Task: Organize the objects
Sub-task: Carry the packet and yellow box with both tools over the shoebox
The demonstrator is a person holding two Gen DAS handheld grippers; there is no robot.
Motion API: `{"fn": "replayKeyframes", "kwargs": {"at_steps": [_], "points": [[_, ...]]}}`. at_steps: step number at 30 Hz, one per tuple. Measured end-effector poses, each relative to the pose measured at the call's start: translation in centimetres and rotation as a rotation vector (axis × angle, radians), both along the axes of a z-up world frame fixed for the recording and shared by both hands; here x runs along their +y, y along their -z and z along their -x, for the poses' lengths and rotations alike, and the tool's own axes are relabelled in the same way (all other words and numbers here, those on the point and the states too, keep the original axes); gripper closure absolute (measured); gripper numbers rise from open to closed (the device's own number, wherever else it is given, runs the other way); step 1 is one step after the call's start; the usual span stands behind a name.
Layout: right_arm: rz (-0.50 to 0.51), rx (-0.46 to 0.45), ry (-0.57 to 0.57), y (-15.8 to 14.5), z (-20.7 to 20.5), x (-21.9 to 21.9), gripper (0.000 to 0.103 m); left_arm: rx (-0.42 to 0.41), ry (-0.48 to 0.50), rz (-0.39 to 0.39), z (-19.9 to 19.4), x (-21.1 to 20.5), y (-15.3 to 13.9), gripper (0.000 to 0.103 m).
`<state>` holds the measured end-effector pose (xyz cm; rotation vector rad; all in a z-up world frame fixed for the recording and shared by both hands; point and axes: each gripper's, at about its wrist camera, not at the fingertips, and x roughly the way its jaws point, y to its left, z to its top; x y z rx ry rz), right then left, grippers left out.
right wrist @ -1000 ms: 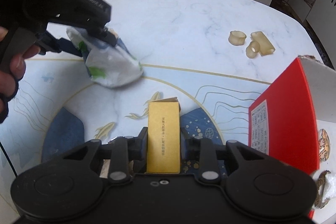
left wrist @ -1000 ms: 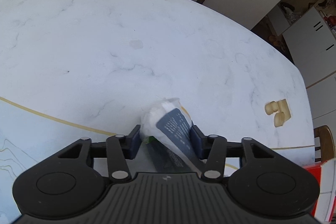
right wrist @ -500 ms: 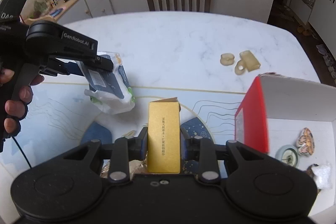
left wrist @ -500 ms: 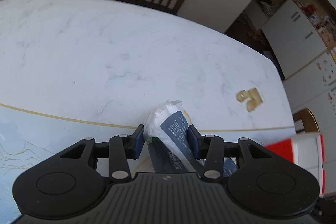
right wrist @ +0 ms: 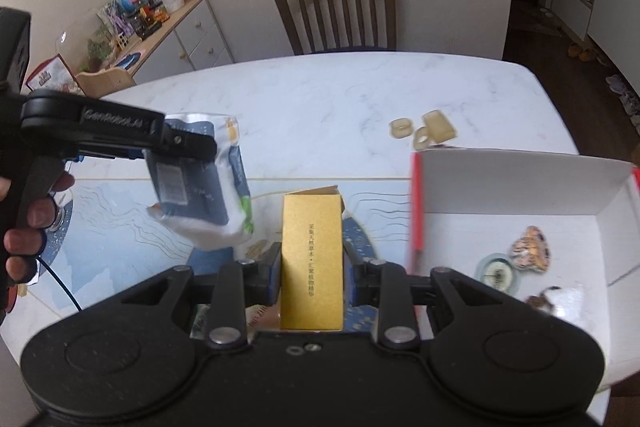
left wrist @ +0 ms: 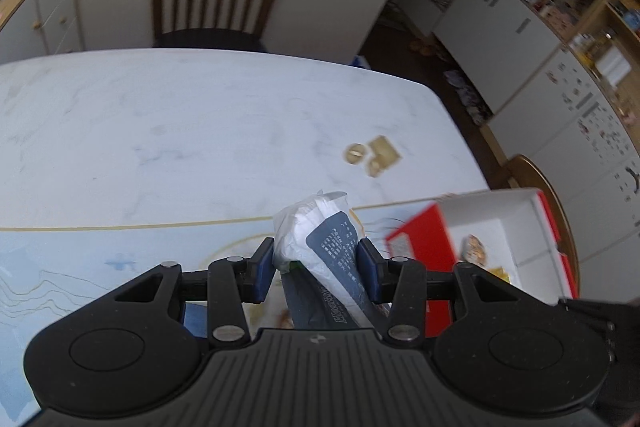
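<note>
— Above the bench (right wrist: 320, 99), what do the two tongs carry?

— Left tongs (left wrist: 316, 263) are closed on a white and dark blue plastic packet (left wrist: 320, 239); its crumpled top sticks out past the blue pads. From the right wrist view the same packet (right wrist: 200, 187) hangs in the air under those tongs (right wrist: 188, 147), clear of the bench, with a person's hand (right wrist: 28, 223) around the black handle.

— And the right tongs?

— Right tongs (right wrist: 312, 267) are clamped on a gold box (right wrist: 312, 259) with a line of small dark print down its face. It stands lengthwise between the pads, its open top flap pointing away from the camera.

— Where is the container?

— To the right: a red and white box (right wrist: 520, 187), open on top, sitting on the bench near its right end. Inside lie a brown patterned piece (right wrist: 530, 253), a round greenish disc (right wrist: 496, 273) and something white (right wrist: 568, 301) that is too blurred to identify. The left wrist view shows the same box (left wrist: 492, 211) to the right of the packet.

— Anything else on the bench?

— Three pale yellow blocks (right wrist: 424, 131) lie close together on the marble part, just beyond the box's far wall. A light blue mat with gold lines (right wrist: 120, 227) covers the near part, under both held things.

— Beyond the bench?

— A wooden chair (right wrist: 336, 11) at the far side, and a low white cabinet (right wrist: 180, 39) with clutter on top at the left.
</note>
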<state>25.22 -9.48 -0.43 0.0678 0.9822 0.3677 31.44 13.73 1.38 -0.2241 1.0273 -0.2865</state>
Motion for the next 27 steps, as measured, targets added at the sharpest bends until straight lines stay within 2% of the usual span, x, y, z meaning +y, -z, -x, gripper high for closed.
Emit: {"fn": "replayKeyframes", "kwargs": {"at_steps": [8,16,23,27], "points": [[0.005,-0.016,0.069,-0.7,1.4,-6.9,0.075,-0.003,0.079,-0.023,1.5,-6.3,-1.2,0.06],[0.013,-0.014,0.152,0.1,1.8,-13.7,0.075,-0.002,0.159,-0.051,2.3,-13.5,-1.3,0.06],[0.046,0.001,0.167,1.7,1.5,-18.1,0.075,0.022,0.241,-0.087,2.4,-20.2,0.3,0.06],[0.072,0.018,0.162,3.1,0.9,-19.6,0.075,0.039,0.256,-0.118,1.8,-23.1,1.9,0.06]]}}
